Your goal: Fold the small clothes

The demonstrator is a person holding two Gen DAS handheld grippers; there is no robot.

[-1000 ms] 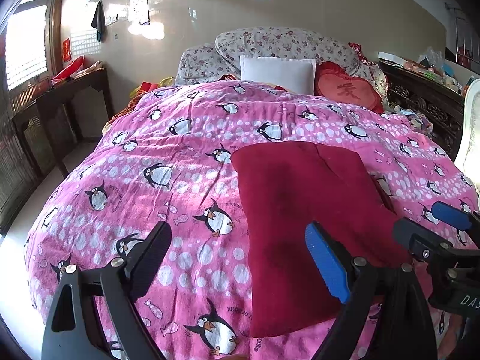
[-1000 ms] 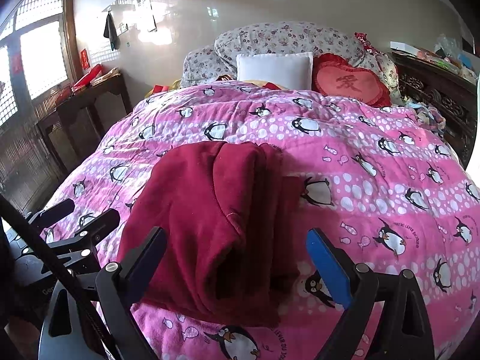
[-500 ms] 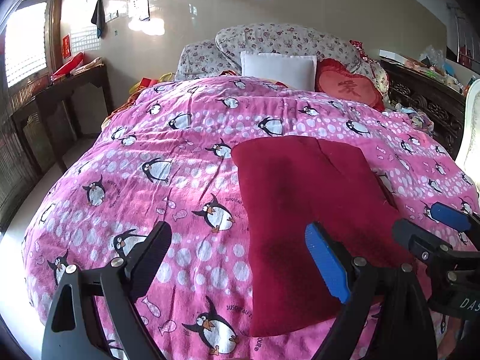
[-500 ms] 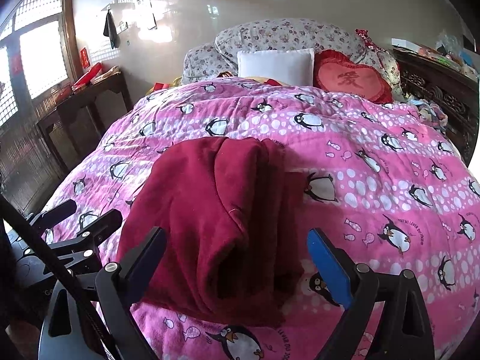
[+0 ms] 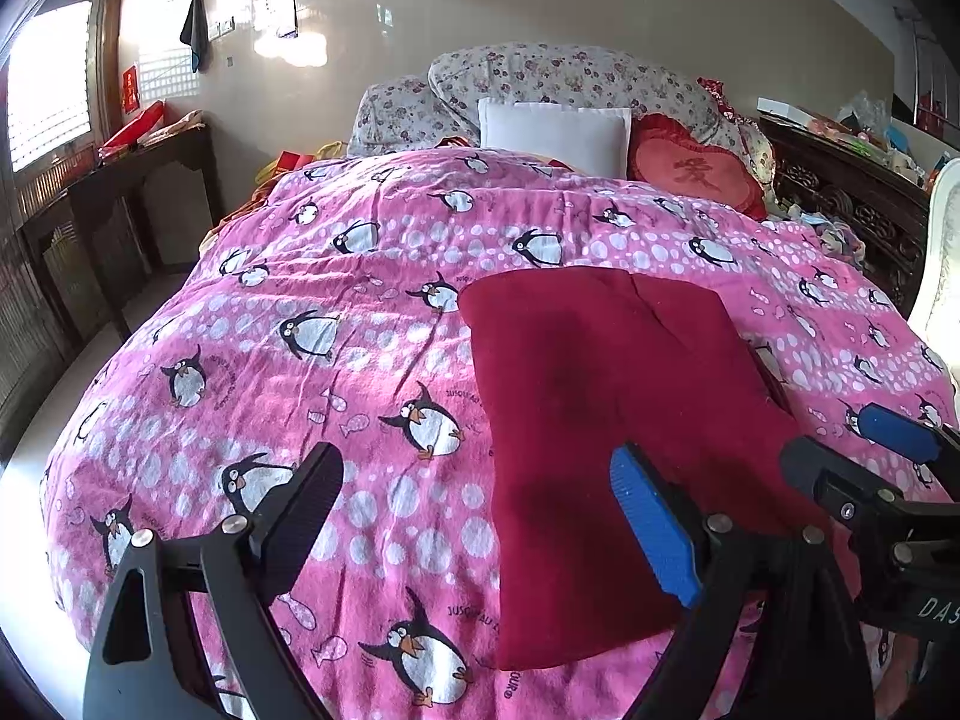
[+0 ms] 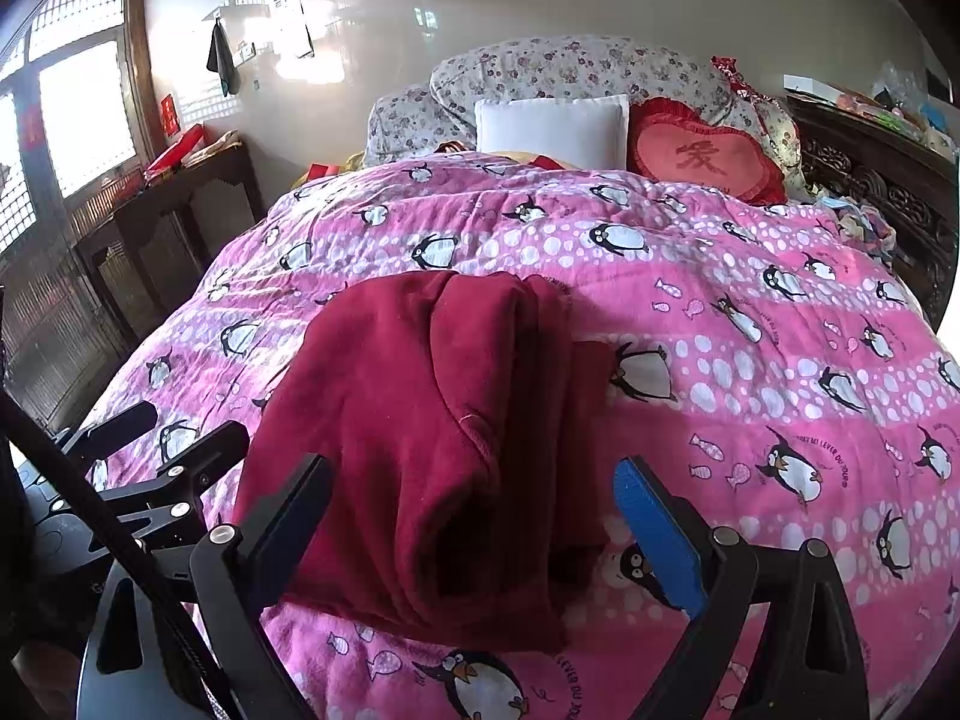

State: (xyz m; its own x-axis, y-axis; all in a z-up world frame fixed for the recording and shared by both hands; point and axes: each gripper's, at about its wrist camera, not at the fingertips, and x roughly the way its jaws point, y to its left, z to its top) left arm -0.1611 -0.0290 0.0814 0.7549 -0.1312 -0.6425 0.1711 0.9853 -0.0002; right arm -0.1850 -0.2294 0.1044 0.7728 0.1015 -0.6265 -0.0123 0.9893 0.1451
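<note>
A: Hovering wide open and empty, the left gripper (image 5: 474,516) and right gripper (image 6: 474,522) hang over the folded dark red garment (image 6: 420,432). Why?

B: It lies flat on the penguin quilt (image 5: 270,312), likely finished.

Soft cloth on the bed, hard plastic on the tools

The dark red garment (image 6: 420,420) looks fleecy and matt; the pink penguin blanket (image 5: 300,360) is napped cloth; left gripper (image 5: 480,516) fingers are matt black plastic, one blue ribbed pad (image 5: 654,534); far right cabinet (image 5: 852,210) is carved dark wood.
</note>
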